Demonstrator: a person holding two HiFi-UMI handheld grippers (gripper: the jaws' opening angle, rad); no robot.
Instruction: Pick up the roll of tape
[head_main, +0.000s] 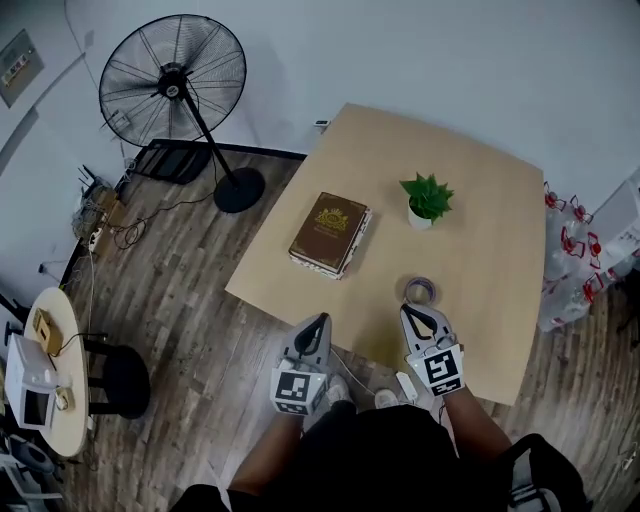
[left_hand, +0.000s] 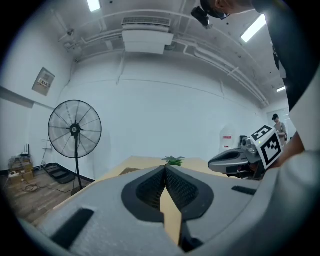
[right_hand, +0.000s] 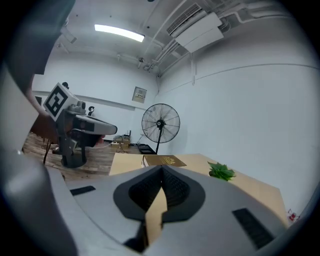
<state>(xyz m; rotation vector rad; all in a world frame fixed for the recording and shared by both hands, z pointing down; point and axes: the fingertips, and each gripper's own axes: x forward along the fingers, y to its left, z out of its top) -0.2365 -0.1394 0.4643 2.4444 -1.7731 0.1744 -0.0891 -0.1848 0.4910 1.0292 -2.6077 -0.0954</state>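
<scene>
Right tongs (head_main: 417, 311), closed, point at tape roll (head_main: 419, 290) just ahead.

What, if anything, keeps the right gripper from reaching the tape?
Likely nothing, so yes: the tape lies flat on the table just beyond the right gripper, with nothing between them. Its jaws are shut, though, and must open first.

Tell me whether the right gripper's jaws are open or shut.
Shut. On the right gripper, the jaws meet at the tips with nothing between them; the roll of tape lies on the table.
</scene>
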